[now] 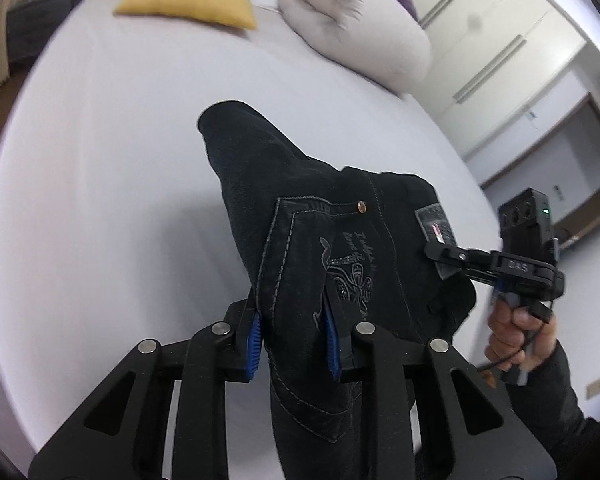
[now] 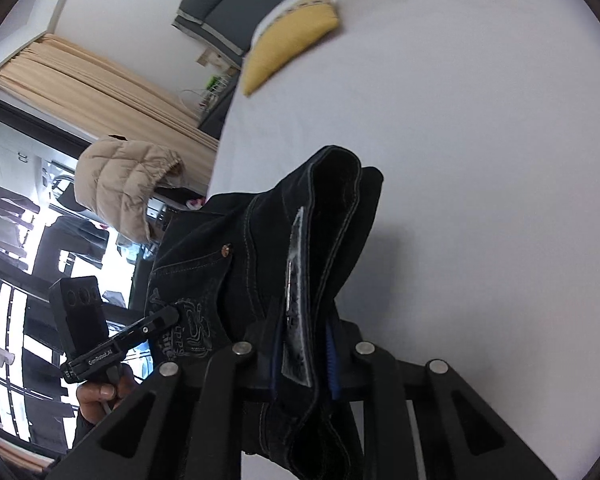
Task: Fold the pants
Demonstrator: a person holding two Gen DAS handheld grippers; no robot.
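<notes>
Black jeans (image 1: pixel 300 216) hang bunched above the white bed (image 1: pixel 100 168), lifted by both grippers. In the left wrist view my left gripper (image 1: pixel 294 340) is shut on the fabric at the stitched back pocket, its blue pads pressing either side. My right gripper (image 1: pixel 436 246) bites the waistband by the grey leather patch, with a hand below on its handle. In the right wrist view my right gripper (image 2: pixel 304 356) is shut on that waistband fold of the jeans (image 2: pixel 320 208), the patch between its pads. The left gripper (image 2: pixel 172 316) grips the embroidered pocket at left.
A yellow pillow (image 1: pixel 188 4) and a rolled white duvet (image 1: pixel 356 28) lie at the bed's far end. White wardrobe doors (image 1: pixel 500 40) stand to the right. Left of the bed (image 2: pixel 480 140) hang a beige puffer jacket (image 2: pixel 120 184) and tan curtains (image 2: pixel 100 84).
</notes>
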